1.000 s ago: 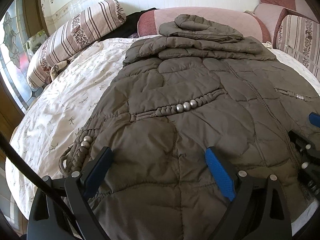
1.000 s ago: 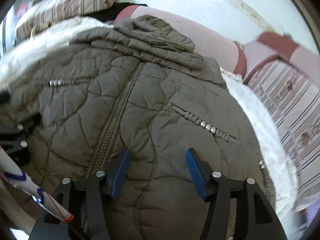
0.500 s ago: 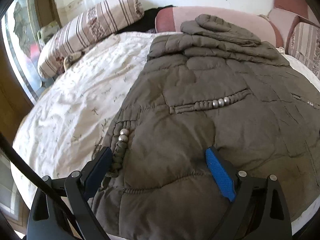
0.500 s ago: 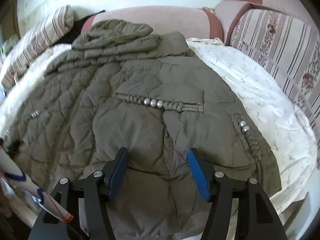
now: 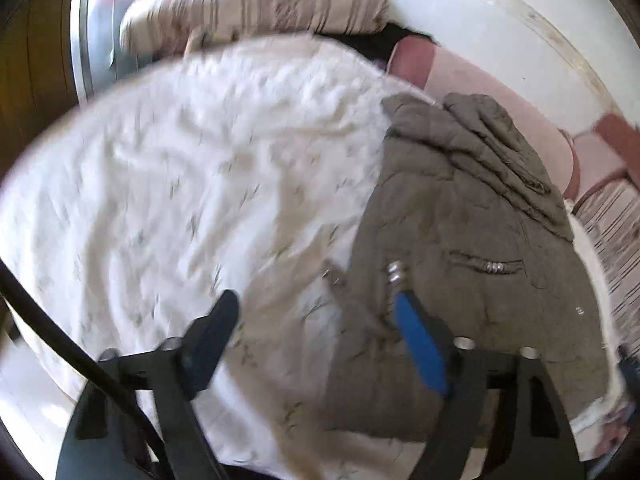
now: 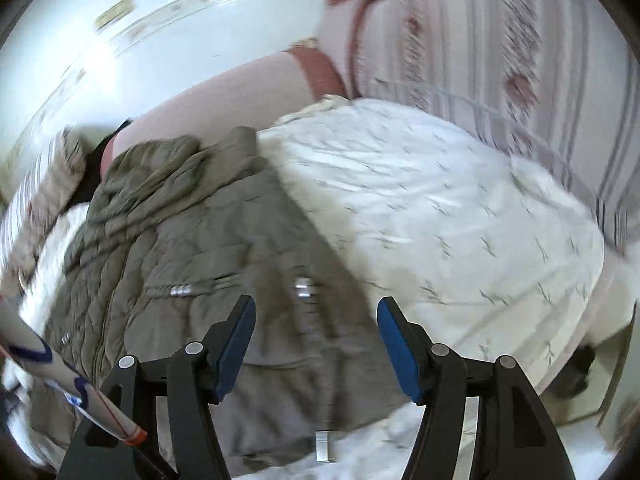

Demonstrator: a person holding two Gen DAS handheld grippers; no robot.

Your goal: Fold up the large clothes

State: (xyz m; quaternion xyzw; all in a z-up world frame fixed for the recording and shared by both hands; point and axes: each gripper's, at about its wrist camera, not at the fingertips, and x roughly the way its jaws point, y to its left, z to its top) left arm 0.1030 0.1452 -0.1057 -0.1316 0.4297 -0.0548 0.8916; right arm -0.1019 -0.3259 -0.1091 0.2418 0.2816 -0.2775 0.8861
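An olive quilted jacket (image 5: 480, 220) lies flat on the white bedsheet (image 5: 180, 200), its hood bunched at the far end. My left gripper (image 5: 315, 298) hovers over the jacket's left hem edge. Its jaws are closing, with the braided, beaded edge between them, and the blue pads (image 5: 420, 344) do not press on the cloth. In the right wrist view the jacket (image 6: 200, 248) fills the left half. My right gripper (image 6: 316, 304) stands open over the jacket's right edge, cloth under the gap and sheet (image 6: 460, 220) beyond. Both views are blurred.
A striped bolster (image 5: 260, 4) and pink cushions (image 5: 500, 92) line the bed's far side, with a striped cushion (image 6: 520, 60) on the right. A window frame (image 5: 84, 32) stands at left. A white paper roll (image 6: 60, 372) crosses the right view's lower left. The bed's near edge runs below both grippers.
Both grippers have swung outward from the jacket's middle, the left to its left edge and the right to its right edge, both rolling. The left jaws stand narrower than before.
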